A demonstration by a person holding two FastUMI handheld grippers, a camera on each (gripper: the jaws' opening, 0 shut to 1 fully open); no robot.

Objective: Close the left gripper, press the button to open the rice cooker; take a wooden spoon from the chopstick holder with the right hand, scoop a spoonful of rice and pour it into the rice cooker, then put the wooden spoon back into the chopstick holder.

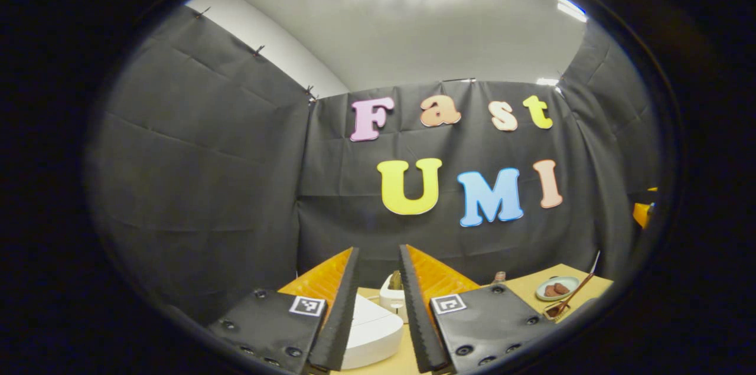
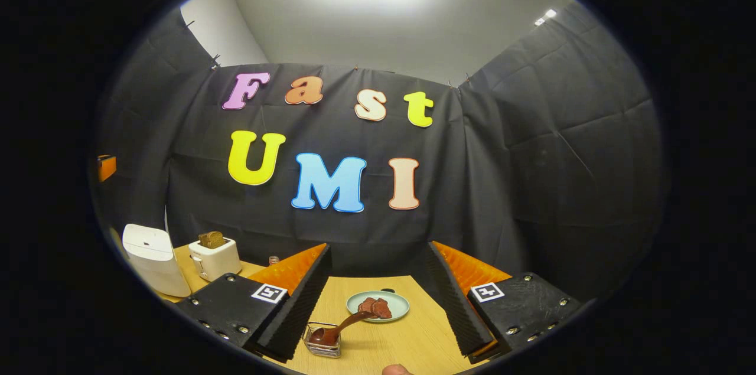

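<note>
In the left gripper view we see the left gripper (image 1: 378,310) with its fingers apart, nothing between them, held above the wooden table (image 1: 531,286). Through the gap the white rice cooker (image 1: 372,333) sits low and close, its lid down, and just behind it stands a small white toaster (image 1: 393,295). To the right of the rice cooker, past the right-hand finger, we find a small jar (image 1: 499,276), then a pale green plate (image 1: 557,288) with brown pieces on it, and in front of that plate the chopstick holder (image 1: 555,311) with the wooden spoon (image 1: 576,292) leaning out of it.

The right gripper view gives us the other side of the table. Here the rice cooker (image 2: 152,260) stands at the far left, with the toaster (image 2: 215,258) just to its right, a slice of bread poking from its top, a detail the other view hides. Further right of the rice cooker, the right gripper (image 2: 378,304) hangs with its fingers wide apart and empty. Between them the chopstick holder (image 2: 322,339) shows as a clear container, the wooden spoon (image 2: 342,328) resting in it, and the plate (image 2: 378,306) lies just behind.
</note>
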